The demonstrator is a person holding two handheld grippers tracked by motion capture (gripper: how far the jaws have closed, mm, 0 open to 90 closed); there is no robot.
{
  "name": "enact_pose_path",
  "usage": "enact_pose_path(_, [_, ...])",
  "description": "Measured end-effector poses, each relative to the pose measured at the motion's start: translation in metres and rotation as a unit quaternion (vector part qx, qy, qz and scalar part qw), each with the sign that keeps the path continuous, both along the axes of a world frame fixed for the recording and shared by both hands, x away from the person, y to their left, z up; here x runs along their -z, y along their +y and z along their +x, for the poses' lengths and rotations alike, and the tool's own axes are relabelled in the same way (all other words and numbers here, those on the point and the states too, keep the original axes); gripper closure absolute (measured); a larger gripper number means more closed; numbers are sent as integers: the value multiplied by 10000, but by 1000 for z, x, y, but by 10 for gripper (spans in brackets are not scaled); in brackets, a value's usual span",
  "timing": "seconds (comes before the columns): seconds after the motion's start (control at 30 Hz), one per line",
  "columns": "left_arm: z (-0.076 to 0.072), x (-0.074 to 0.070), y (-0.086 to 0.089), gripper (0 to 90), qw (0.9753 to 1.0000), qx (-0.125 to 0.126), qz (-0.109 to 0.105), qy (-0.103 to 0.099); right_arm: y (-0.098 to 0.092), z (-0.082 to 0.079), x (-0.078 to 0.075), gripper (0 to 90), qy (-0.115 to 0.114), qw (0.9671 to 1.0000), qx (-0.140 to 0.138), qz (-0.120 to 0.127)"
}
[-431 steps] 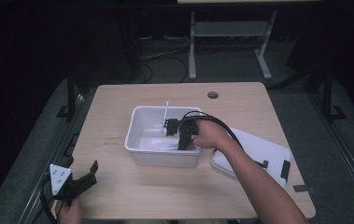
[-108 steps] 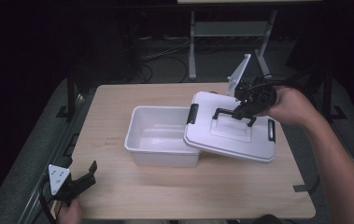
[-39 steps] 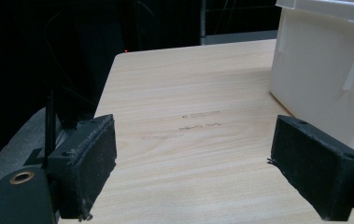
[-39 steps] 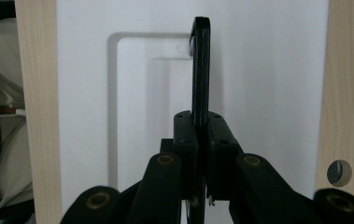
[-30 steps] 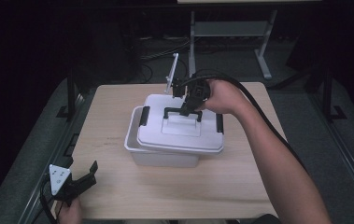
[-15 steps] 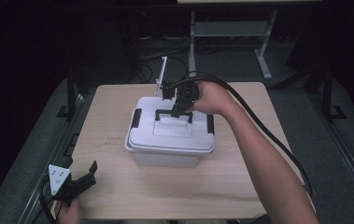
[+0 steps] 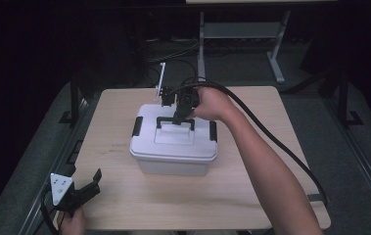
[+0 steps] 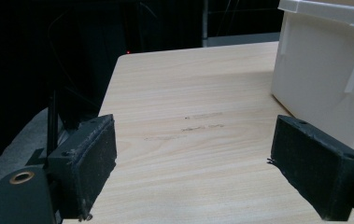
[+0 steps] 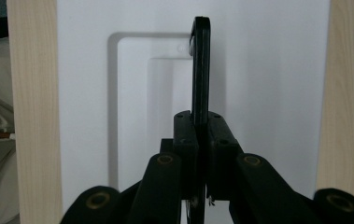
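Note:
A white plastic box (image 7: 173, 156) stands in the middle of the table with its white lid (image 7: 146, 139) lying on top. My right gripper (image 7: 177, 117) is shut on the lid's black handle (image 7: 166, 120). In the right gripper view the handle (image 9: 201, 65) runs as a thin black bar between the pads (image 9: 184, 135), above the lid (image 9: 268, 93). My left gripper (image 7: 87, 185) rests open at the table's near left corner, empty. In the left gripper view its pads (image 8: 88, 158) stand wide apart, with the box's wall (image 8: 324, 79) at the right.
Black latches (image 7: 137, 126) sit at the lid's two ends. The wooden table (image 7: 251, 191) has bare room in front of and beside the box. A metal stand (image 7: 276, 68) and cables lie on the dark floor beyond the far edge.
My right gripper has carried the lid by its handle leftward and down onto the box, where it now sits squarely. The left gripper has not moved.

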State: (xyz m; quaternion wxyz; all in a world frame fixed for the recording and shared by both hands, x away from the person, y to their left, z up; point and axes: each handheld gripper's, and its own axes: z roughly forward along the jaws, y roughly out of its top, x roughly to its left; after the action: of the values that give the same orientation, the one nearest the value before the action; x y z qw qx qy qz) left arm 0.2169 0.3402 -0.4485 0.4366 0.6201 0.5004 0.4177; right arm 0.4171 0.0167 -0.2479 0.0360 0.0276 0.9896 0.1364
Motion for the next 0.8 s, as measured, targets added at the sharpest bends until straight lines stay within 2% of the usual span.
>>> enact_pose_path(0.8, [-1, 0, 3, 135, 10000, -28, -34, -8, 11, 14, 16, 845, 97, 9999, 43, -41])
